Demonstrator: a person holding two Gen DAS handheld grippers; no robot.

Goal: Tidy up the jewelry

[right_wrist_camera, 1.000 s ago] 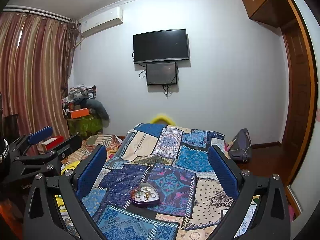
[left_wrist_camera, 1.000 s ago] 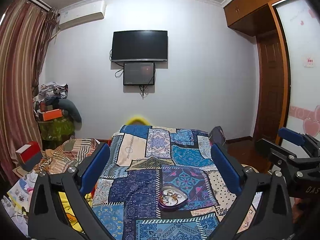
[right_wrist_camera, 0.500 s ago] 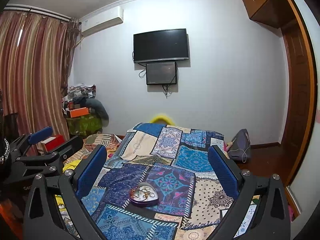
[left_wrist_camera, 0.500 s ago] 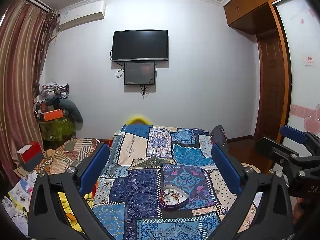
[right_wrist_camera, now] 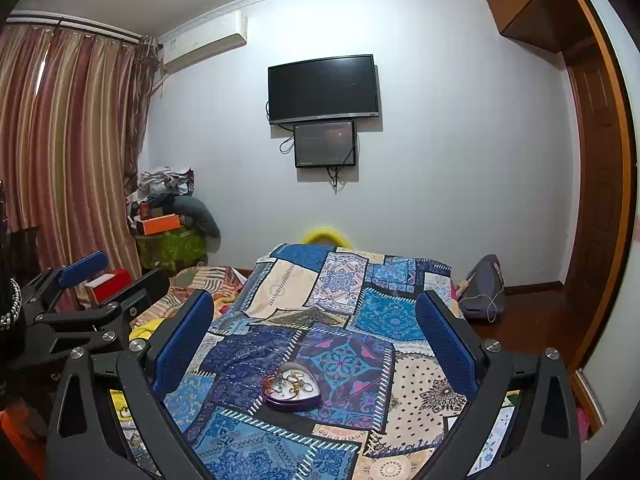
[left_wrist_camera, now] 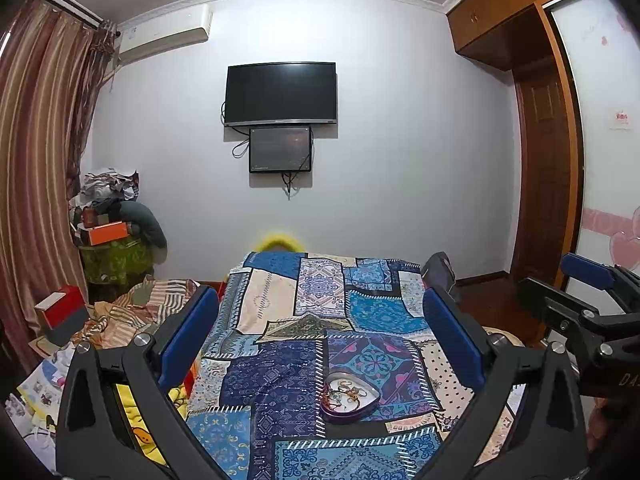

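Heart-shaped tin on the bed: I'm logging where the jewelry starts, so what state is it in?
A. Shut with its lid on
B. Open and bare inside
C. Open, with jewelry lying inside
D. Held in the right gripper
C: the tin sits lidless on the quilt, rings and chains showing inside, and both grippers are apart from it with jaws open.

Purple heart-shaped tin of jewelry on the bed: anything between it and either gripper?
Nothing visible. The purple heart-shaped tin lies open on the blue patchwork bedspread, bare cloth around it, ahead of the open left gripper and open right gripper.
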